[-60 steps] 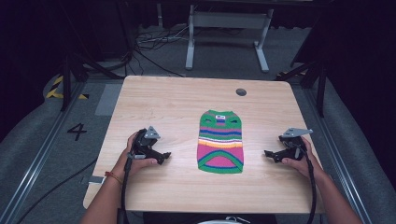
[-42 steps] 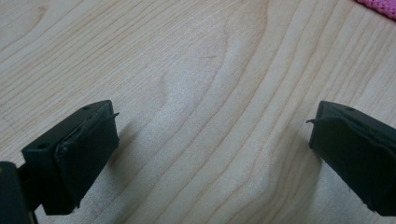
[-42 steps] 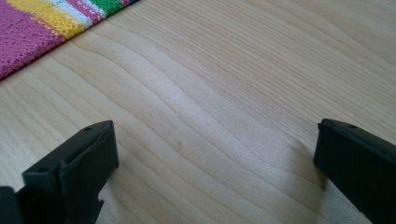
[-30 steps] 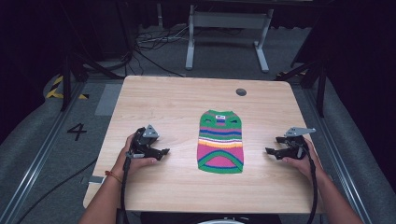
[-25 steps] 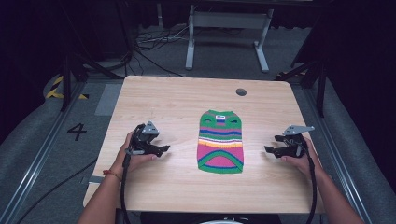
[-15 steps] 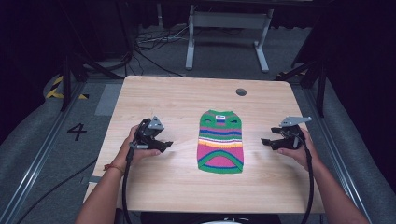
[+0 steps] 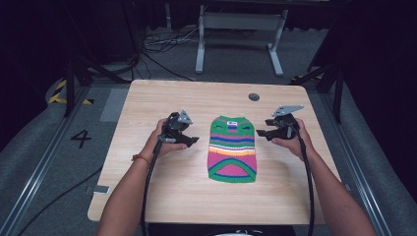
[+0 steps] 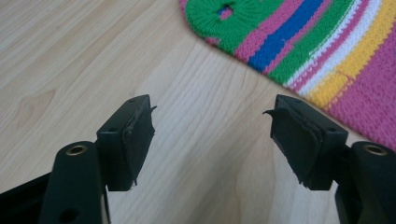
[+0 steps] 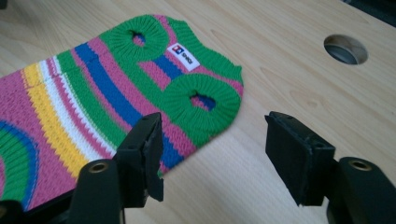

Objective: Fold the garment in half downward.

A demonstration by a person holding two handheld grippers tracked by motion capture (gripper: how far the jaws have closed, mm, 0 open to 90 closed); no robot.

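Striped knit sweater (image 7: 232, 149) flat at table (image 7: 147, 98) centre, long axis running 12 to 6 on the high view's clock face: neck end with white label toward 12, pink-and-green hem toward 6. Two round green-ribbed openings and label seen at neck end in right gripper view (image 9: 140, 88).

Left gripper (image 7: 191, 141) at 9 o'clock of sweater, jaw tips aimed toward 3. Right gripper (image 7: 262, 133) at 3 o'clock, tips aimed toward 9. Both level with upper half of garment, near its side edges but apart from it.

Left jaws: parted, have just been closing a little, bare wood between them, nothing held. Sweater edge ahead and to right in left gripper view (image 8: 299, 42), beyond the right-hand jaw.

Right jaws: parted, have just been closing further, not pinching. Left-hand jaw overlaps sweater edge in its own view; contact with knit not discernible. No cloth between the pads.

Judgement: approach phase, a two-sided pinch at the shoulder edges. Right gripper looks marginally nearer the fabric. Coming move hinges on each jaw pair closing inward across the short axis, 9 and 3 toward centre, low enough to catch the thin knit edge off the wood.
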